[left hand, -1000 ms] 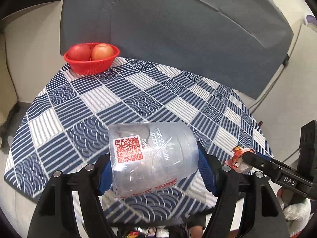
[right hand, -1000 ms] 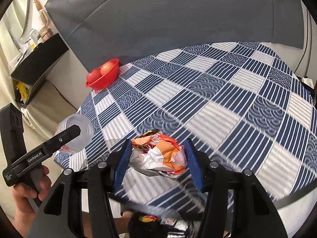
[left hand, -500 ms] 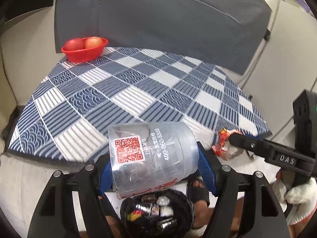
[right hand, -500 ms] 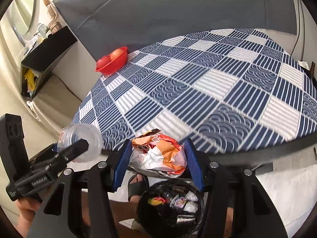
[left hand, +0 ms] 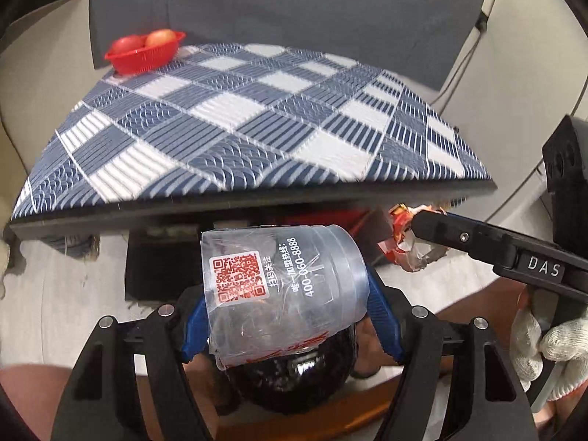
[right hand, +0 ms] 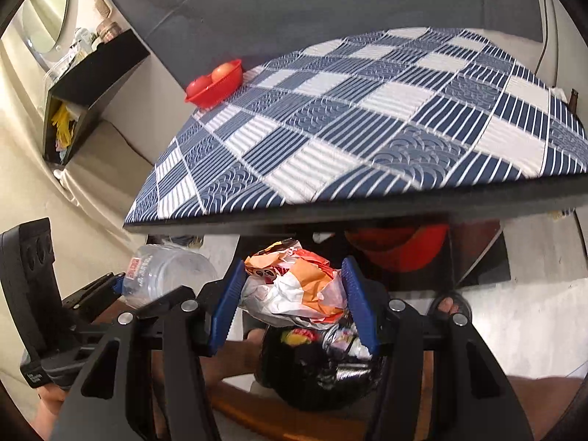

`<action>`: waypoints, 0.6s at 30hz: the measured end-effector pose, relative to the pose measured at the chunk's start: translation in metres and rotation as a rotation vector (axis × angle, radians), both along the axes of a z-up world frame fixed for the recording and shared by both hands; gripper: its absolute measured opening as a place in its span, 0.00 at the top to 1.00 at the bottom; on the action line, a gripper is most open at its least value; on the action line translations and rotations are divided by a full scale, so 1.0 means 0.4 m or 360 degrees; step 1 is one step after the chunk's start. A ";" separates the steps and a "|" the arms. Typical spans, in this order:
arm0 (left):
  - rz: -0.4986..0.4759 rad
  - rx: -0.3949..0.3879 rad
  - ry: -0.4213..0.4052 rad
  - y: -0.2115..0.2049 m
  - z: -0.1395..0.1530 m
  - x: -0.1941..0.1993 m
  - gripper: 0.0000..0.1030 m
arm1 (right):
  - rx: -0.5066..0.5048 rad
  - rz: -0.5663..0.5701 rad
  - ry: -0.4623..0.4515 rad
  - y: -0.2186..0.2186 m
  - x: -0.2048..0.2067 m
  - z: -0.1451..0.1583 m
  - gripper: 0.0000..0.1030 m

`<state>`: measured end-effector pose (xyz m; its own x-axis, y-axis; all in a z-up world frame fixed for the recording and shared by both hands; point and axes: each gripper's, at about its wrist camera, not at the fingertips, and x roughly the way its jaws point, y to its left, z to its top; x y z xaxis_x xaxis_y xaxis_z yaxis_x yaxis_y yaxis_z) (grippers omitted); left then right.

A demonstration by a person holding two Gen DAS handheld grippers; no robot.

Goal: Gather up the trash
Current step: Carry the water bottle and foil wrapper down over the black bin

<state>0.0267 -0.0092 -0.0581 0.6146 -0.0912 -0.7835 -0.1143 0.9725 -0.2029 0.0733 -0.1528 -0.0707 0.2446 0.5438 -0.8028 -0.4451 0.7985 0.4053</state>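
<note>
Both tools loaded above the bin, nothing released yet.

Left tool [left hand: 286,327] pinches the clear plastic cup [left hand: 283,290] across its crushed sides; my right tool [right hand: 294,305] is pressed onto the crumpled orange wrapper [right hand: 294,290]. Directly beneath both sits the black-bagged trash bin [right hand: 319,371], already holding scraps, with my sandalled foot [right hand: 448,303] just beside it. I judge the mouth narrow for two drops at once: the light cup could bounce off the rim onto the floor, and the wrapper might cling to a pad or flutter sideways. Farther off, the checked bench [left hand: 257,128] overhangs, a red fruit basket [left hand: 145,55] at its far left corner, well clear.
</note>
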 end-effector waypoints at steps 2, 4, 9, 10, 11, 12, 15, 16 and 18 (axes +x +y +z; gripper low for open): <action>-0.0012 -0.0007 0.0055 -0.009 -0.019 -0.008 0.32 | -0.0032 -0.0001 0.0024 0.002 -0.011 -0.013 0.46; -0.0030 -0.0009 0.0110 -0.016 -0.037 -0.010 0.32 | -0.0074 -0.0001 0.0071 0.006 -0.018 -0.034 0.46; -0.0071 0.0008 0.0258 -0.025 -0.087 0.000 0.32 | -0.0176 -0.0013 0.0189 0.009 -0.014 -0.091 0.46; -0.0074 -0.0010 0.0290 -0.022 -0.099 0.003 0.32 | -0.0184 -0.0022 0.0212 0.008 -0.012 -0.100 0.46; -0.0074 -0.0032 0.0320 -0.019 -0.110 0.005 0.32 | -0.0195 -0.0031 0.0242 0.005 -0.010 -0.112 0.46; -0.0075 -0.0049 0.0350 -0.016 -0.122 0.006 0.32 | -0.0201 -0.0036 0.0275 0.003 -0.006 -0.124 0.46; -0.0077 -0.0077 0.0420 -0.010 -0.151 0.010 0.32 | -0.0205 -0.0058 0.0380 -0.001 0.004 -0.157 0.46; -0.0079 -0.0088 0.0435 -0.008 -0.157 0.012 0.32 | -0.0206 -0.0066 0.0418 -0.003 0.007 -0.170 0.46; -0.0084 -0.0129 0.0470 -0.003 -0.174 0.016 0.32 | -0.0210 -0.0082 0.0461 -0.001 0.015 -0.188 0.46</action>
